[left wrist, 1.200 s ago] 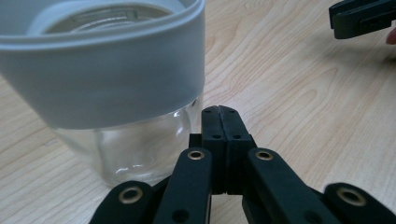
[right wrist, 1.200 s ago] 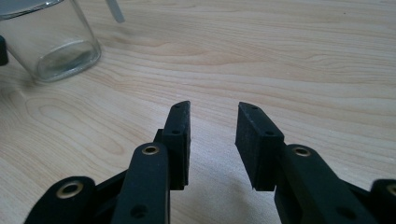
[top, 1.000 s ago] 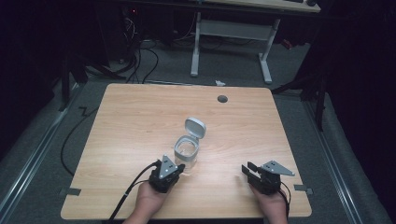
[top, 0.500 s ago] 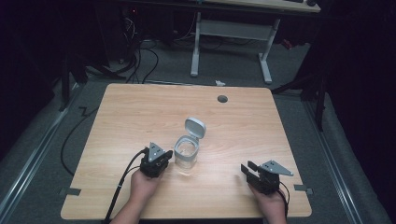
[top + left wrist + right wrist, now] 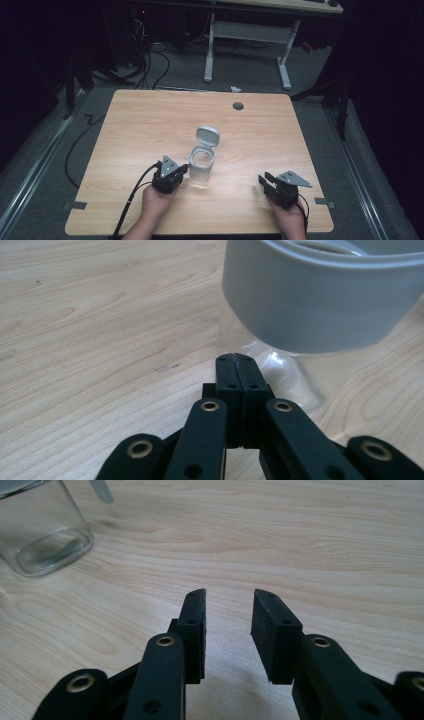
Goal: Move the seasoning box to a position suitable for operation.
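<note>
A clear glass jar (image 5: 202, 167) with a grey collar stands near the middle of the wooden table (image 5: 150, 120), its grey flip lid (image 5: 207, 136) hinged open toward the far side. My left gripper (image 5: 182, 169) lies just left of the jar, its tips close against the jar's side. In the left gripper view the jaws are pressed together with nothing between them, and the left gripper (image 5: 235, 360) points at the jar (image 5: 310, 305). My right gripper (image 5: 264, 179) rests on the table near the front right, open and empty (image 5: 228, 605), well apart from the jar (image 5: 42, 535).
A round cable hole (image 5: 238, 105) sits near the table's far edge. A white desk frame (image 5: 250, 40) stands on the floor beyond the table, and cables (image 5: 150, 55) lie at the far left. Bare wood lies between the two grippers.
My left gripper drew back to the left from the jar, then came forward to its side again. The right gripper stayed where it was.
</note>
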Available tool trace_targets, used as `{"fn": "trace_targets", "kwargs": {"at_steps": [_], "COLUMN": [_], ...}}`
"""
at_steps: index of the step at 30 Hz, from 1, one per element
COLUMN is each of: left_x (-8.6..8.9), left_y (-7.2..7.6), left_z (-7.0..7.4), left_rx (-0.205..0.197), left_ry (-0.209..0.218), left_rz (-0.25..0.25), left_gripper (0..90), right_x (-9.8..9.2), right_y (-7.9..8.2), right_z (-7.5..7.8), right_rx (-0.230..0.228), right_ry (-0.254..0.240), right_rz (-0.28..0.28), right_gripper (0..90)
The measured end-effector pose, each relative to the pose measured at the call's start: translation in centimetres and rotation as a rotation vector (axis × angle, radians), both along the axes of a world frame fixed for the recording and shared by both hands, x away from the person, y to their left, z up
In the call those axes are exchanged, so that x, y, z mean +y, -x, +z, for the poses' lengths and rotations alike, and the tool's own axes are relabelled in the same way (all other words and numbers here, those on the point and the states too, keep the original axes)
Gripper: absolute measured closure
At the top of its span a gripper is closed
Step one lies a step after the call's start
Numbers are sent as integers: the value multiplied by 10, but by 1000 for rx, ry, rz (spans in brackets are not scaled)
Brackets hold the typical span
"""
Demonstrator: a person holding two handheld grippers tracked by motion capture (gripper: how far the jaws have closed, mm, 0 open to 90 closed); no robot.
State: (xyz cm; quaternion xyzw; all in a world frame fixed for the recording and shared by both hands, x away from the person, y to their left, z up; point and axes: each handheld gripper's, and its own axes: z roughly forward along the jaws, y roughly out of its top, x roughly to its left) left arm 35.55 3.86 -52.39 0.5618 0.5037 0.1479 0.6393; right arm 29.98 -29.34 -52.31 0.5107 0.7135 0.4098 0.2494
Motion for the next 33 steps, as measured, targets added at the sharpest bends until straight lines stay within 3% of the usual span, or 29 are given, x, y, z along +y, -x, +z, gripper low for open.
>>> {"fn": "trace_targets", "kwargs": {"at_steps": [8,13,24,33], "left_x": [-6,-8,-5,-4], "left_y": [8,11,15,42], "left_z": [2,4,2,-1], "left_rx": [-6,-1,-9,0], "left_ry": [1,10,10,17], "left_rz": [-21,-27,-26,-64], "left_gripper": [900,900,867,838], "right_x": [0,-1,-1,4], "right_y": [-1,2,3,5], "right_z": [0,2,1,4], "right_rx": [17,-1,-15,-30], "right_ry": [-6,-5,9,25], "right_rz": [-20,3,30,58], "right_gripper": [703,753,761,764]}}
